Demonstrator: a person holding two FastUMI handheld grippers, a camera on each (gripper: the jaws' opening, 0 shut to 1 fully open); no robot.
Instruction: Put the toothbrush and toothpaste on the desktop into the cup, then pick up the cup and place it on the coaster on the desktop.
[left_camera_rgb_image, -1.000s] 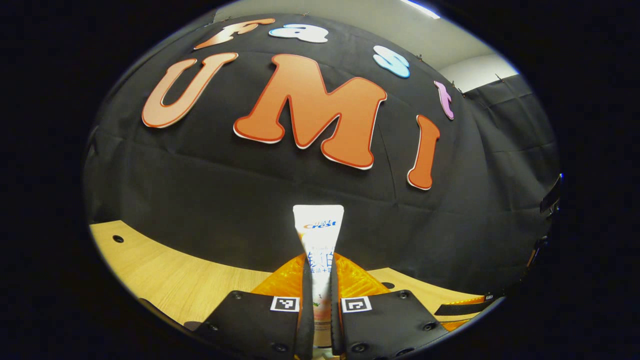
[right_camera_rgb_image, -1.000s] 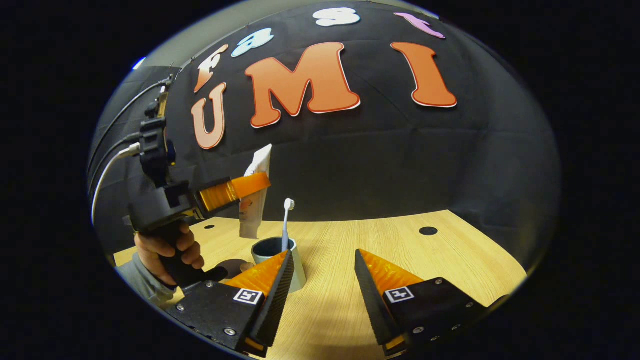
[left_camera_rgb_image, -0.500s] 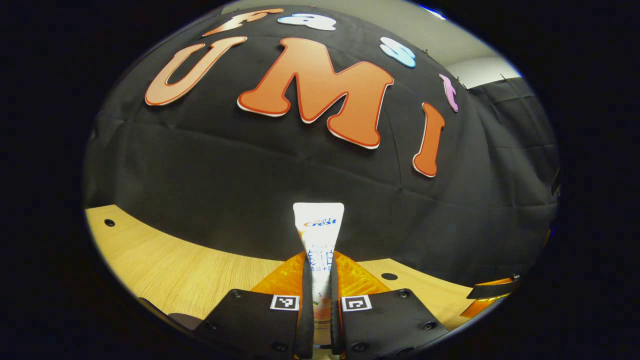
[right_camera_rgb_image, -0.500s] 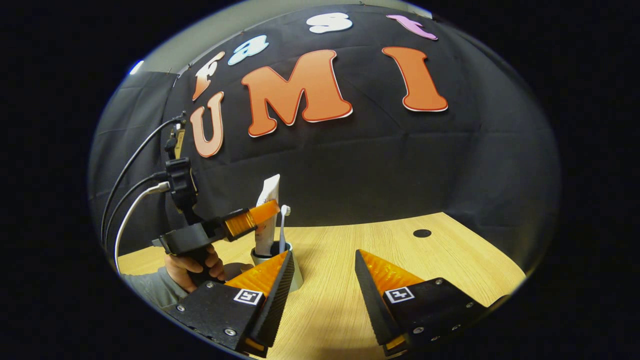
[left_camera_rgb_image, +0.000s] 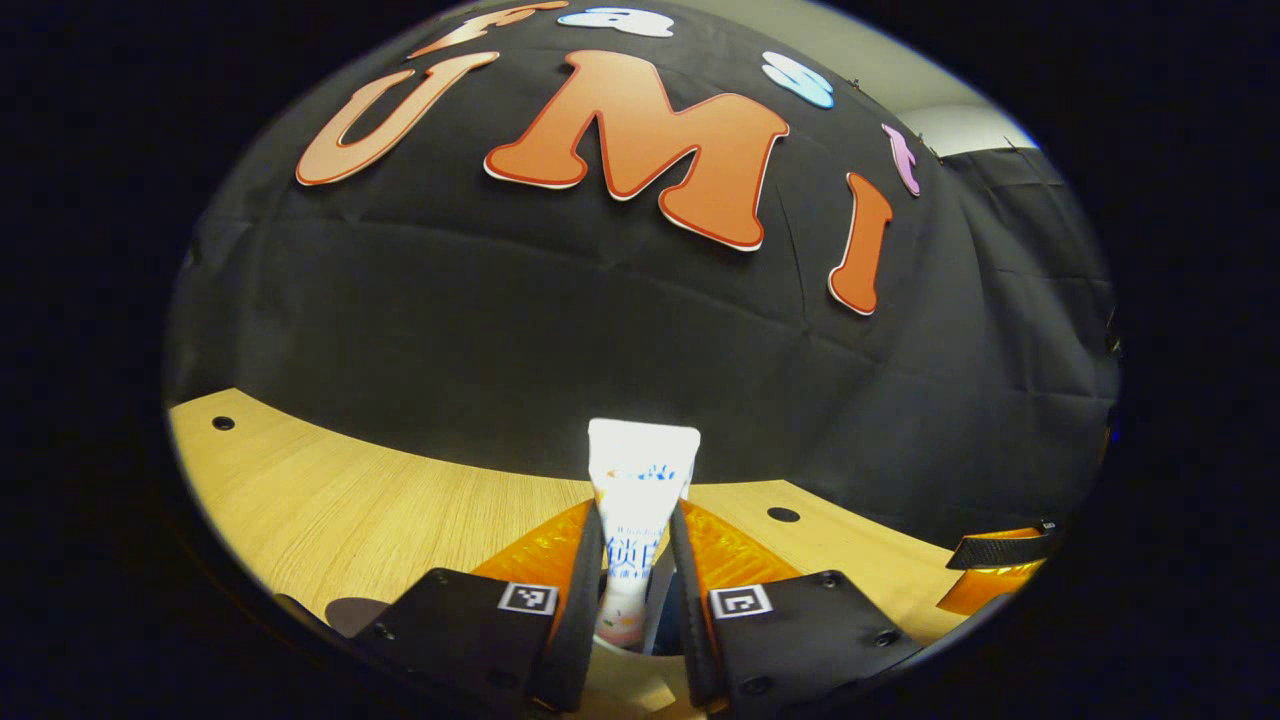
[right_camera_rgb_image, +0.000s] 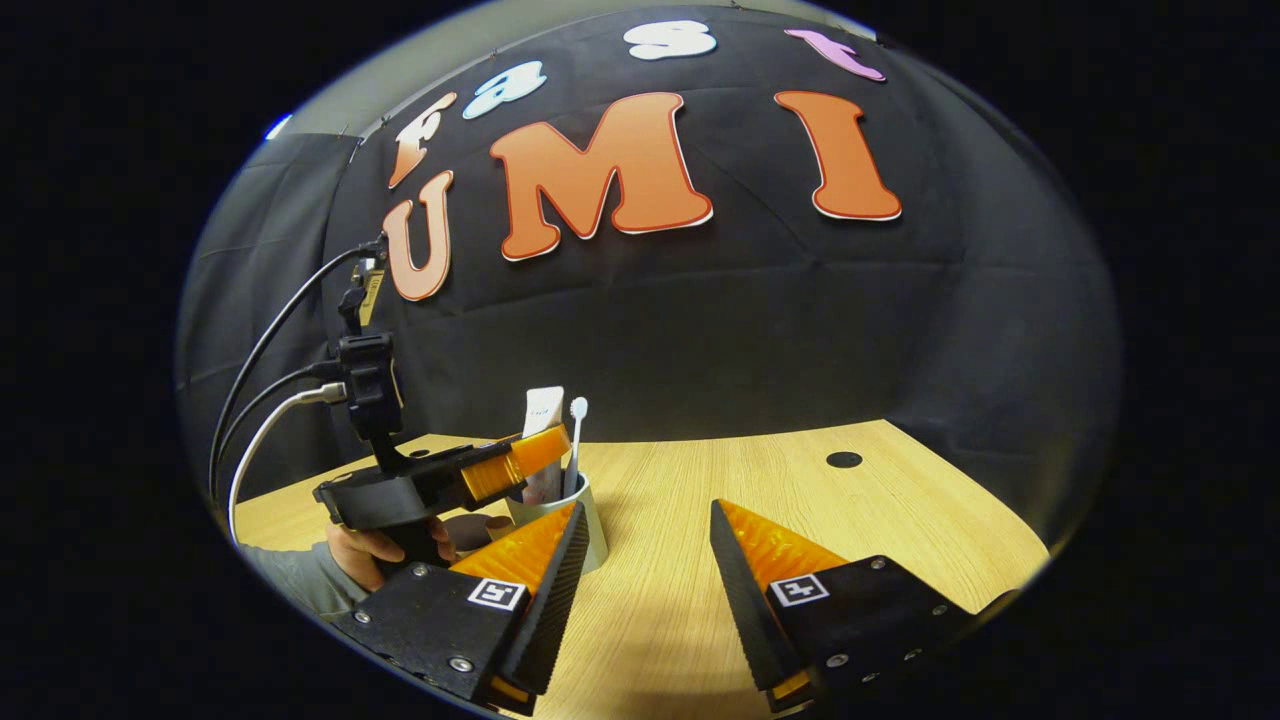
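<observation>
Left hand-held gripper (left_camera_rgb_image: 628, 590) stands spread a little around the toothpaste (left_camera_rgb_image: 640, 480), seemingly just letting go; the right hand-held gripper (right_camera_rgb_image: 640, 570) waits wide open above the counter (right_camera_rgb_image: 800, 500). In the cup (right_camera_rgb_image: 592, 520), beside it, toothpaste and toothbrush (right_camera_rgb_image: 574, 445) stand upright. Loading looks finished. Next: clear the left fingers, grasp the cup, and carry it level to the coaster (left_camera_rgb_image: 345, 612).
</observation>
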